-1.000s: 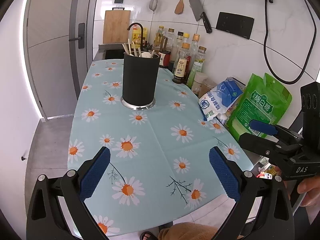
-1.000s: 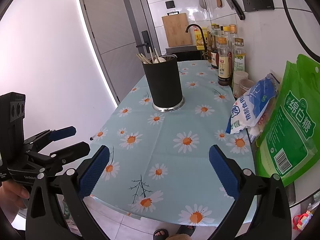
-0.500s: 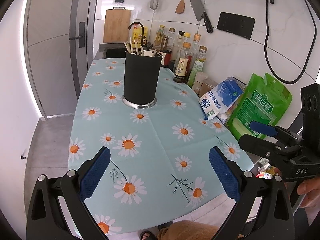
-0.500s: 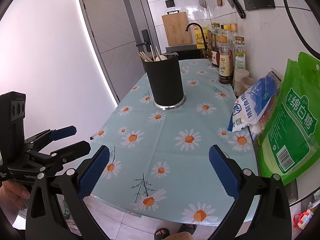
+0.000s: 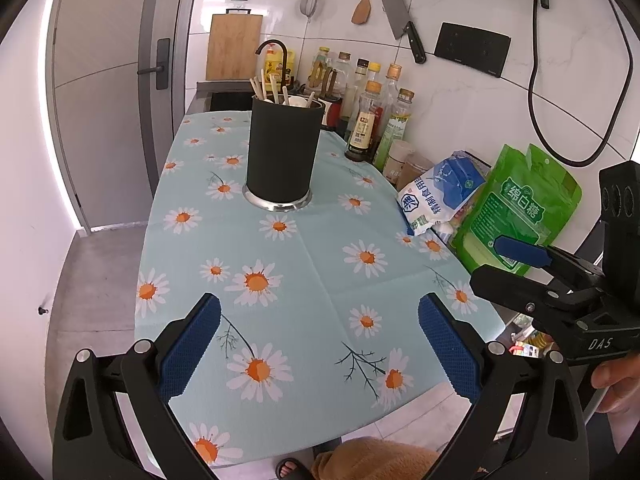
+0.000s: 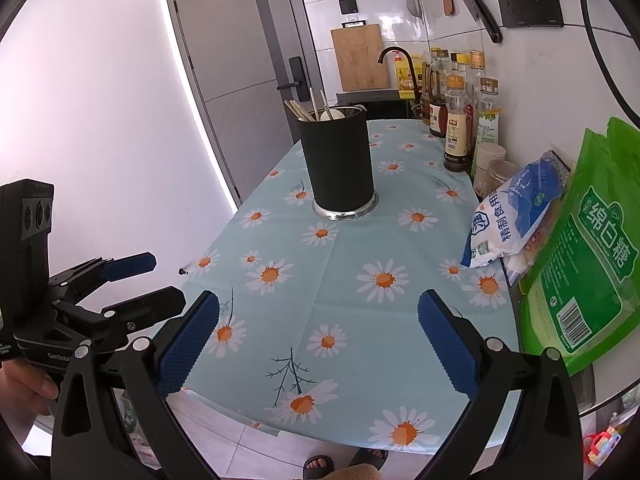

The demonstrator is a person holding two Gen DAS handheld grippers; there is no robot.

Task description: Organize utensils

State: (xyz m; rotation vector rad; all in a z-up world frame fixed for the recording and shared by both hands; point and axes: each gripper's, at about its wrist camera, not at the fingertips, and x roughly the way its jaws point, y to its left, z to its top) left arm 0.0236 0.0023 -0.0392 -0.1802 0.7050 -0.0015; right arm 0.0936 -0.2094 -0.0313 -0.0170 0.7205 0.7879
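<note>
A black cylindrical utensil holder point(image 5: 283, 151) point(image 6: 339, 159) on a silver base stands upright on the daisy-print tablecloth point(image 5: 312, 264) point(image 6: 360, 304), far from both grippers. Chopsticks and white spoons point(image 5: 280, 94) point(image 6: 320, 110) stick out of its top. My left gripper point(image 5: 320, 350) hovers open over the near table edge, nothing between its blue pads. My right gripper point(image 6: 318, 346) is also open and empty near the front edge. Each gripper shows in the other's view: the right one point(image 5: 516, 268) at the right, the left one point(image 6: 140, 280) at the left.
Sauce and oil bottles point(image 5: 370, 116) point(image 6: 460, 120) line the wall. A blue-white salt bag point(image 5: 440, 196) point(image 6: 516, 216) and a green sugar bag point(image 5: 516, 208) point(image 6: 588, 256) lean at the right. A cutting board point(image 5: 234, 46), sink faucet, knife and ladles are behind. Sandalled feet below.
Both grippers drew back slightly from the table; the holder sits a little farther and higher in both views. Both stay open.
</note>
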